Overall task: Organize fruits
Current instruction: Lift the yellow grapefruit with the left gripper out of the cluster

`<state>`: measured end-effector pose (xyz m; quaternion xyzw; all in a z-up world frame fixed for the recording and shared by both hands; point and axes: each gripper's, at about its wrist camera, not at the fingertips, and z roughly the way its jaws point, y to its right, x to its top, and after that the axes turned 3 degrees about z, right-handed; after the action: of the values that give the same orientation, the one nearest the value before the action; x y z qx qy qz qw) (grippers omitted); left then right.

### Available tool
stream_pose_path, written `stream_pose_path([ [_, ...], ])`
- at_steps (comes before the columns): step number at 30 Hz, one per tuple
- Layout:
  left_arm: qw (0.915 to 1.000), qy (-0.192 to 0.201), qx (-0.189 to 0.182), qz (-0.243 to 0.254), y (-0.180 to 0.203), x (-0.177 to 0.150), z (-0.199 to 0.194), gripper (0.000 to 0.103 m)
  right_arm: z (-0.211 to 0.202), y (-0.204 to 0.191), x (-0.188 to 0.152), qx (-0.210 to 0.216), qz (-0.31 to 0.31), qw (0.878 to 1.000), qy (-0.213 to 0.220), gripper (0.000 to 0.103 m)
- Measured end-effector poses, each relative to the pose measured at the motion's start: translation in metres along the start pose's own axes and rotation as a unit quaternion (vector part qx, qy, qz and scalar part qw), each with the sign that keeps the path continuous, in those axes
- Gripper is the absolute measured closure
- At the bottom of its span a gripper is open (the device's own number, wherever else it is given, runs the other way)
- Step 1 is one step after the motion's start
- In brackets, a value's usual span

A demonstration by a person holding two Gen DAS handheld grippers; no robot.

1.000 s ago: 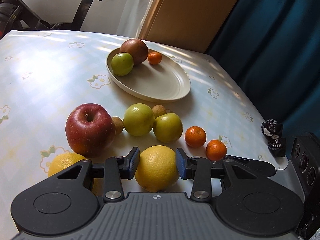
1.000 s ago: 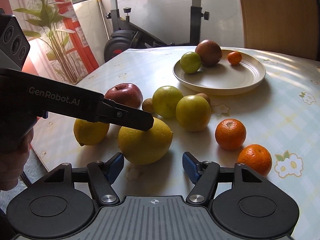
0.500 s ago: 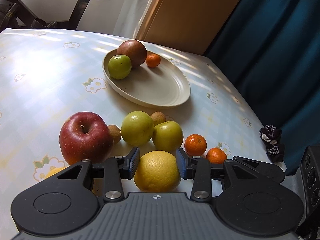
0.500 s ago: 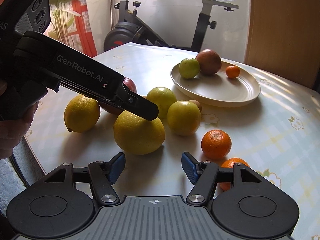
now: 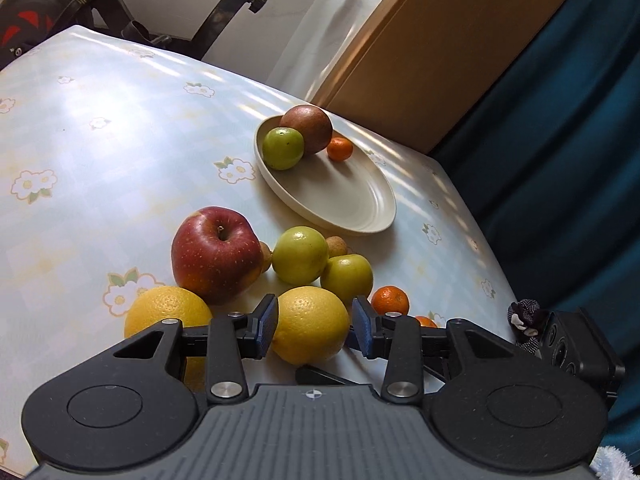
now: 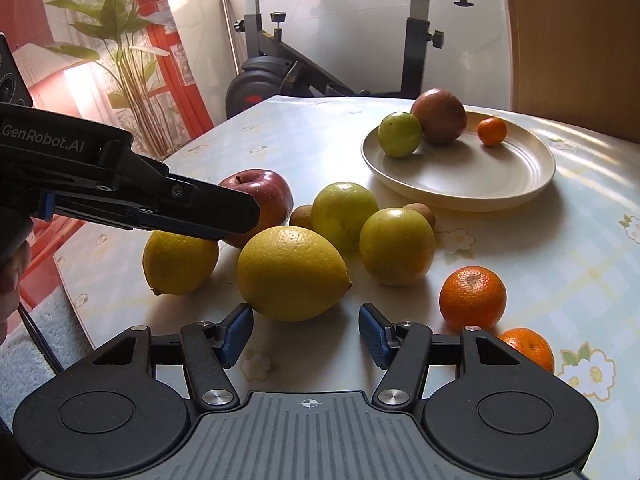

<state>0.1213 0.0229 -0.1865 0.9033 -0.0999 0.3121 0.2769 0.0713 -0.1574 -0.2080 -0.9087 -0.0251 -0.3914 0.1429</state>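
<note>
Holding the left gripper (image 5: 314,322) low in the centre of its own view, pads part-way apart and framing the large lemon (image 5: 310,324). Grasping nothing there, judging by the right wrist view: black fingers reaching in from the left edge and ending at the lemon's upper left, not pressing on it. Leaving that lemon resting on the flowered tablecloth (image 5: 100,140), at the centre of the right wrist view.

Closing the jaws of the right gripper (image 6: 306,330) at lower centre, with nothing between the blue pads and the lemon lying just beyond the tips.

Keeping a second lemon (image 6: 180,262) left of the first, and a red apple (image 5: 216,254) behind it. Leaving two green round fruits (image 6: 344,216) side by side right of the apple, touching each other, with two small brown fruits (image 6: 302,216) tucked close behind. Leaving two mandarins (image 6: 472,298) at lower right, near each other.

Showing the cream plate (image 6: 460,196) at upper right, carrying a green fruit (image 6: 400,134), a brownish-red round fruit (image 6: 440,116) touching it, and a small mandarin (image 6: 492,131) apart to the right.
</note>
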Motion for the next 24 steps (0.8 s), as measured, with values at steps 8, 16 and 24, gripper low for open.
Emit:
stream_pose_path([
  [8, 0.9994, -0.026, 0.02, 0.012, -0.006, 0.0, 0.016, 0.061, 0.001, -0.001, 0.001, -0.024, -0.021, 0.999, -0.004, 0.049],
  [16, 0.9975, -0.018, 0.019, 0.066, 0.001, 0.001, 0.016, 0.061, 0.005, -0.009, 0.002, -0.032, -0.073, 0.997, -0.018, 0.053],
  [24, 0.9952, -0.04, 0.0, 0.09, 0.006, 0.005, 0.025, 0.061, 0.011, -0.014, 0.004, -0.034, -0.099, 0.994, -0.022, 0.052],
])
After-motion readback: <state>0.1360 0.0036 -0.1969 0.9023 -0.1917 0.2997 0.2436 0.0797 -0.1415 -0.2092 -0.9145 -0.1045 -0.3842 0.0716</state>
